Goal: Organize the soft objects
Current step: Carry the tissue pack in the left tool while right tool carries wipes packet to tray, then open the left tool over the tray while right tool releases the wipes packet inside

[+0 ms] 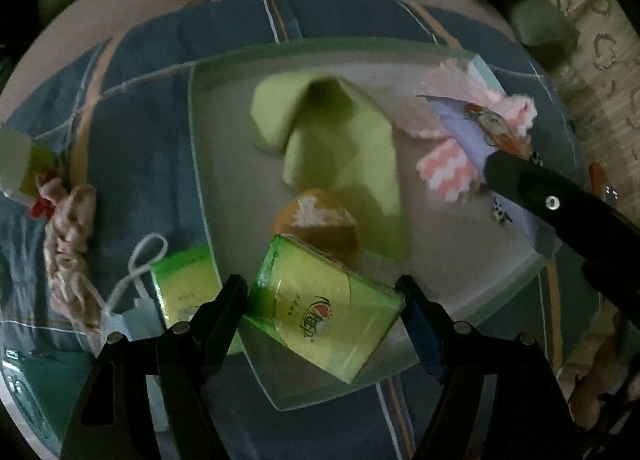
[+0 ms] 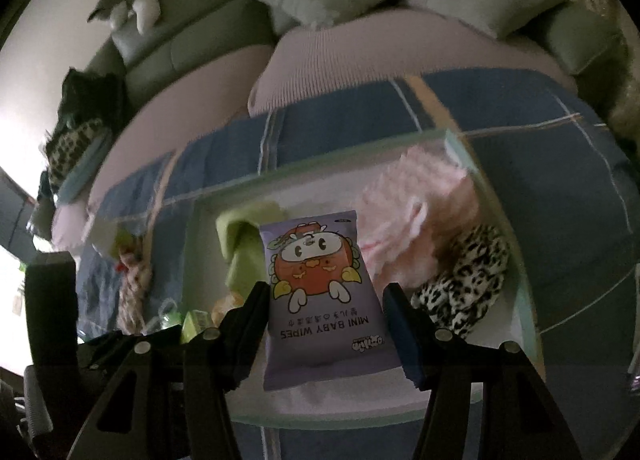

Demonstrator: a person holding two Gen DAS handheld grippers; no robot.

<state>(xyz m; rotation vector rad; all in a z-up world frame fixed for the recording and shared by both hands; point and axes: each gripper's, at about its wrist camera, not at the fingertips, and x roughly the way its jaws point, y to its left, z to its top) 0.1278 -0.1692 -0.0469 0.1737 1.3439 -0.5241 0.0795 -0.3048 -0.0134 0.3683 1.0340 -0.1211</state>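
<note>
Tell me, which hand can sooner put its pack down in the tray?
Probably the right: its wipes pack hangs well inside the tray, while the left gripper's green pack straddles the near rim.

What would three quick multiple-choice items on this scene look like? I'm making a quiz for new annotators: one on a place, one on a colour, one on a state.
1. Where does the light green cloth lie?
A. On the sofa back
B. In the clear tray
C. On the floor

2. What colour is the baby wipes pack?
A. Purple
B. Red
C. Black

3. What is between the left gripper's jaws?
A. Nothing
B. A leopard-print item
C. A green tissue pack

Answers:
1 B: the cloth sits inside the tray's walls.
2 A: its wrapper is purple with a cartoon figure, held in the right gripper.
3 C: the green pack spans the gap between the jaws, above the tray.
</note>
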